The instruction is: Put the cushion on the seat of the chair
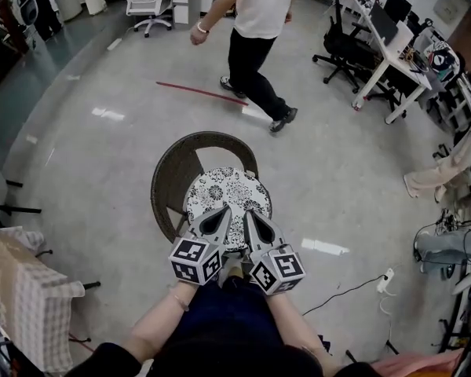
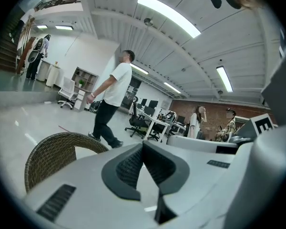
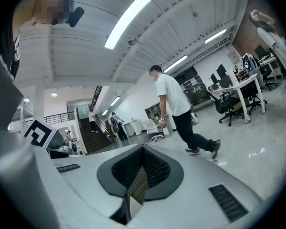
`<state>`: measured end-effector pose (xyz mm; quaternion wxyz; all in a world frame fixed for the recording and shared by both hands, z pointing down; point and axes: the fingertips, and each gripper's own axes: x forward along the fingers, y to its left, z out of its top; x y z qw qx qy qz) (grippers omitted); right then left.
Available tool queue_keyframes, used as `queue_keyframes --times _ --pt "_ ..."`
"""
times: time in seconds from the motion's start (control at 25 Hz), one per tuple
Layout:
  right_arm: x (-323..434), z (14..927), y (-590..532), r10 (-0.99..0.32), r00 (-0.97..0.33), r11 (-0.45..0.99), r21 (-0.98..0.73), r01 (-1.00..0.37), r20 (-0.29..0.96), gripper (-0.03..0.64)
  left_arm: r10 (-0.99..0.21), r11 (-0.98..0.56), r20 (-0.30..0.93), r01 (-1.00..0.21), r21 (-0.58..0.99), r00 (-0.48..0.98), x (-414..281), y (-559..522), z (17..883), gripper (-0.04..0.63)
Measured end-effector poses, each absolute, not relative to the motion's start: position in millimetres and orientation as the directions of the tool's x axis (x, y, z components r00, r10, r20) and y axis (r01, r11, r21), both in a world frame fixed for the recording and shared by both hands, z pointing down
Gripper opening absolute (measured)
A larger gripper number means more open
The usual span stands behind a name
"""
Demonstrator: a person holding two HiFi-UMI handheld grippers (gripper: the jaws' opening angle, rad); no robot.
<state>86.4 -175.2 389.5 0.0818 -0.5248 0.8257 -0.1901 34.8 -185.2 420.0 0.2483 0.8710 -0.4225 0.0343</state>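
A round cushion (image 1: 228, 195) with a black-and-white flower print lies over the seat of a brown wicker chair (image 1: 171, 173), in front of its curved back. Both grippers meet at the cushion's near edge. My left gripper (image 1: 220, 217) is shut there; in the left gripper view its pads (image 2: 133, 166) meet, with only a pale sliver low between them, and the wicker back (image 2: 52, 151) shows at the left. My right gripper (image 1: 248, 217) is shut on the cushion too: a strip of patterned fabric (image 3: 137, 187) sits pinched between its pads. The seat under the cushion is hidden.
A person (image 1: 255, 38) in a white shirt walks across the floor beyond the chair. Desks and office chairs (image 1: 369, 38) line the right side. A checked cloth on a rack (image 1: 27, 297) stands at near left. A power strip and cable (image 1: 385, 281) lie at right.
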Motion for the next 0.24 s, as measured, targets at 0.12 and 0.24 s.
queue_keyframes --times 0.12,0.24 --pt "86.2 389.4 -177.1 -0.896 -0.439 0.38 -0.399 -0.834 0.065 0.025 -0.716 -0.516 0.275 -0.752 0.409 0.641 35.5 -184.1 423.0 0.015" --pt "89.6 392.4 -179.3 -0.898 -0.432 0.367 -0.408 -0.836 0.077 0.025 -0.711 -0.52 0.277 -0.749 0.412 0.646 37.2 -182.0 423.6 0.017"
